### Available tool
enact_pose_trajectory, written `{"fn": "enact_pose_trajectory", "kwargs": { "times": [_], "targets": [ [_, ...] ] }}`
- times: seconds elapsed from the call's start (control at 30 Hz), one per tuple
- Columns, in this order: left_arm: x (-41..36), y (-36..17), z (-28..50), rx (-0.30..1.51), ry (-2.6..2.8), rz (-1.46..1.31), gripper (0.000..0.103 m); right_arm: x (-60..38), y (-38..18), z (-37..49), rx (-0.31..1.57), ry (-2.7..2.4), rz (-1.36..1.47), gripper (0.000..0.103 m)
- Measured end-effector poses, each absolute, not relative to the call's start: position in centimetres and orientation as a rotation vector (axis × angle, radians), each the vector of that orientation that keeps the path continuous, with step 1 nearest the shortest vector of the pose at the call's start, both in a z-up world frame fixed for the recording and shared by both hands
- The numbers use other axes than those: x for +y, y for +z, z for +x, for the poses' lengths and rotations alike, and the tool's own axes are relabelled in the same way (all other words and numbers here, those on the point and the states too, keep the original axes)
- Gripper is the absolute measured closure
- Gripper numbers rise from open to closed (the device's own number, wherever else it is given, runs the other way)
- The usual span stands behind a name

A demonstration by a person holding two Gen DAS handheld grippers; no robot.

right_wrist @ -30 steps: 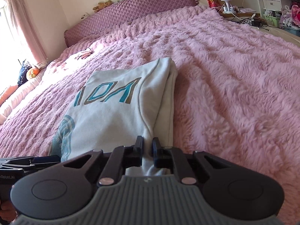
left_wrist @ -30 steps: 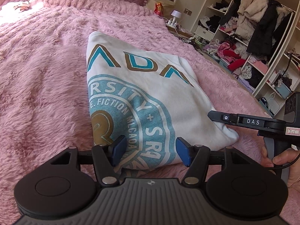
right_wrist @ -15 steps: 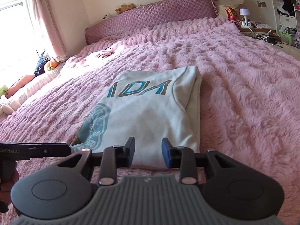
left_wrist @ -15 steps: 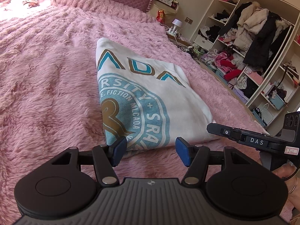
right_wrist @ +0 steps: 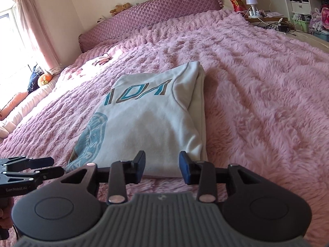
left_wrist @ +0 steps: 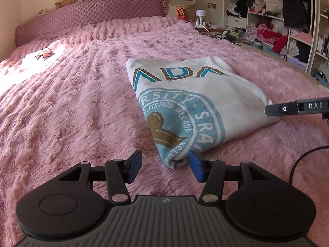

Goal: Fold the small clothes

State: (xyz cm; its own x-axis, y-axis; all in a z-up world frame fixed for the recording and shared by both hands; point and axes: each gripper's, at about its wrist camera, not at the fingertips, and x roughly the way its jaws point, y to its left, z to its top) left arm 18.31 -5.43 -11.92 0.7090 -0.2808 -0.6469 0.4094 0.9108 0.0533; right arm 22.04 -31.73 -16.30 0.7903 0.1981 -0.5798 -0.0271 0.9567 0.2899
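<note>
A white sweatshirt point(left_wrist: 191, 94) with a blue and gold round print lies folded into a compact rectangle on the pink fluffy bedspread point(left_wrist: 67, 107). It also shows in the right wrist view point(right_wrist: 148, 119). My left gripper point(left_wrist: 164, 166) is open and empty, hovering at the sweatshirt's near corner. My right gripper point(right_wrist: 162, 166) is open and empty, just short of the sweatshirt's near edge. The right gripper's finger also shows at the right of the left wrist view point(left_wrist: 296, 109), and the left gripper shows at the left of the right wrist view point(right_wrist: 26, 170).
A quilted purple headboard point(right_wrist: 148, 14) stands at the far end of the bed. Open shelves stuffed with clothes point(left_wrist: 283, 20) stand to the right. A nightstand with a small lamp point(right_wrist: 253, 6) sits by the headboard. A small pink item point(left_wrist: 43, 51) lies far on the bedspread.
The right gripper has opened and let go of the sweatshirt's edge. Both grippers have pulled back from the folded sweatshirt, which stays put.
</note>
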Motion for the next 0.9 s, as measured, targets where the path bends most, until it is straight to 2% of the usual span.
{"fn": "enact_pose_trajectory", "kwargs": {
  "times": [0.03,0.1,0.27,0.3,0.4,0.5,0.73,0.77,0.8,0.83,0.9],
  "targets": [
    [-5.7,-12.2,18.2,0.690,-0.402,0.222,0.056,-31.7,-16.3,22.1,0.651,0.122,0.281,0.070],
    [-6.3,-12.7,18.1,0.694,-0.408,0.261,0.071,-31.8,-16.4,22.1,0.651,0.117,0.292,0.070],
    [-6.8,-13.5,18.3,0.684,-0.405,0.308,0.083,-31.8,-16.4,22.2,0.655,0.116,0.298,0.070],
    [-6.8,-13.5,18.4,0.684,-0.409,0.309,0.090,-32.0,-16.5,22.3,0.657,0.118,0.297,0.070],
    [-6.9,-13.4,17.9,0.666,-0.404,0.329,0.097,-32.0,-16.6,22.3,0.659,0.119,0.292,0.070],
    [-7.0,-12.8,17.5,0.660,-0.365,0.356,0.099,-32.0,-16.6,22.2,0.655,0.115,0.298,0.070],
    [-6.9,-14.2,18.8,0.778,-0.364,0.326,0.102,-32.1,-16.9,22.4,0.666,0.109,0.308,0.070],
    [-6.6,-13.8,18.6,0.773,-0.368,0.313,0.100,-32.1,-16.8,22.4,0.665,0.105,0.308,0.070],
    [-6.3,-13.3,18.3,0.765,-0.361,0.302,0.092,-32.0,-16.6,22.3,0.661,0.101,0.314,0.069],
    [-5.9,-12.7,18.0,0.750,-0.352,0.287,0.089,-32.1,-16.1,22.1,0.647,0.102,0.325,0.068],
    [-5.1,-11.3,17.6,0.711,-0.344,0.253,0.076,-32.0,-15.3,21.9,0.614,0.107,0.327,0.068]
  ]
}}
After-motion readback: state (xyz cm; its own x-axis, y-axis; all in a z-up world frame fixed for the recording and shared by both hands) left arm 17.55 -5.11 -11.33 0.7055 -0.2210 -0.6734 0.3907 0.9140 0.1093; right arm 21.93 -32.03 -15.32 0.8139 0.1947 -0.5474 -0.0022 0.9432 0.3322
